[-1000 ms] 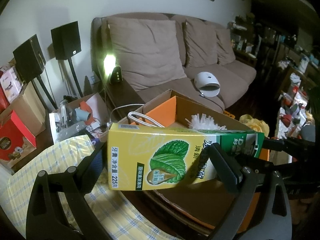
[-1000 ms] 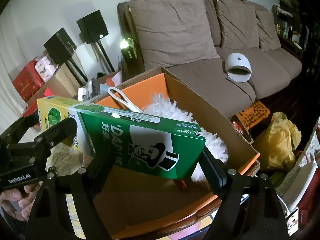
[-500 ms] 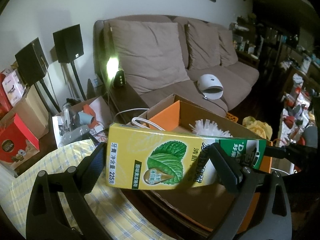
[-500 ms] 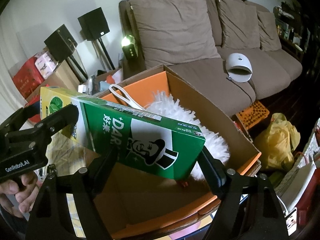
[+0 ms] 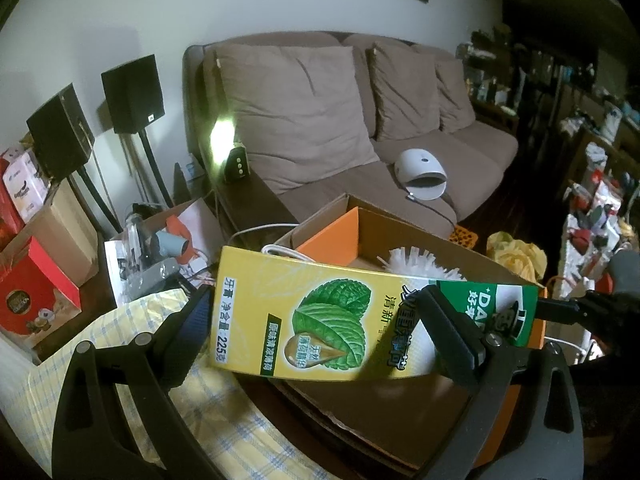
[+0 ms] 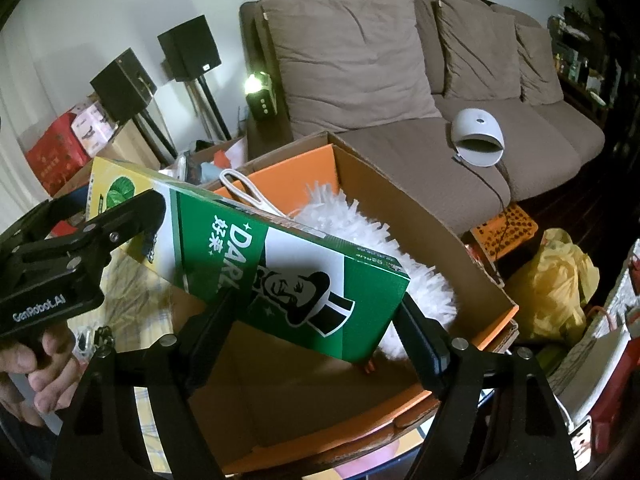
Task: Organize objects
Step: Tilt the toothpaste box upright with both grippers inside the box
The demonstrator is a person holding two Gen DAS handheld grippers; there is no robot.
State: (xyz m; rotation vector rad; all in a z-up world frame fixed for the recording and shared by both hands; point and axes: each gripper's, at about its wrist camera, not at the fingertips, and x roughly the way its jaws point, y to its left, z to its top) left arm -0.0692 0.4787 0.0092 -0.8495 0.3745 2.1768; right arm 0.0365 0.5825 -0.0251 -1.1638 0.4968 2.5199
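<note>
Two grippers, left and right, clamped on toothpaste carton; light, crushable; grip ends, nine and three o'clock.

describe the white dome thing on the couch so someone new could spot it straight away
Start at the long brown fabric sofa behind the open cardboard box. On its middle seat cushion sits a white dome-shaped plastic device with a dark arched opening facing forward and a thin cable trailing off the seat edge. It is the only white, hard, rounded thing on the sofa; everything around it is soft brown cushion.
</note>
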